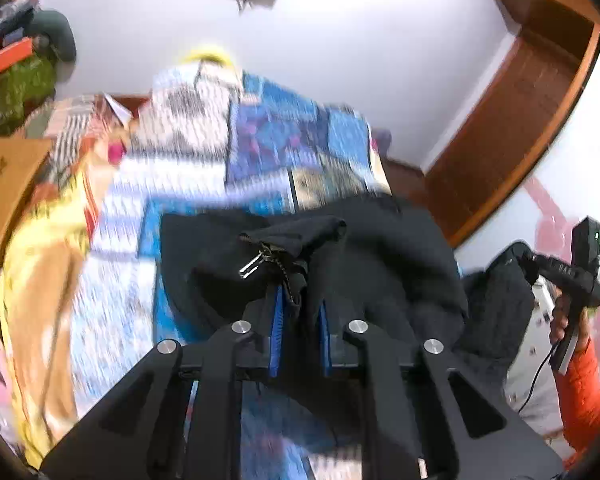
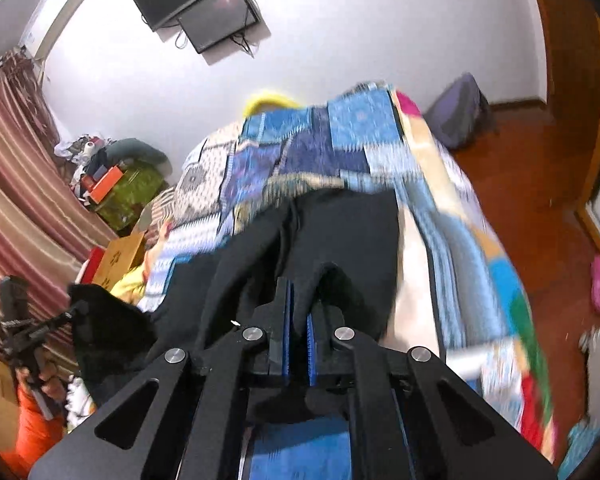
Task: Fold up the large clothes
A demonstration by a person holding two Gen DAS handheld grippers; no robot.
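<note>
A large black garment (image 1: 380, 252) with a metal zipper pull (image 1: 254, 264) lies over the patchwork bedspread (image 1: 268, 140). My left gripper (image 1: 300, 300) is shut on a bunched edge of it near the zipper. My right gripper (image 2: 299, 304) is shut on another fold of the black garment (image 2: 340, 232), held above the bed. The right gripper also shows at the right of the left wrist view (image 1: 520, 264), and the left gripper at the left of the right wrist view (image 2: 76, 312), each with black cloth hanging from it.
The bed carries a blue patchwork bedspread (image 2: 340, 140) and a yellow blanket (image 1: 40, 260). A cardboard box (image 2: 120, 256) and clutter (image 2: 112, 184) stand by the striped curtain (image 2: 16, 168). A wooden door frame (image 1: 520, 100), wood floor (image 2: 540, 200) and a dark bag (image 2: 460, 112) are on the right.
</note>
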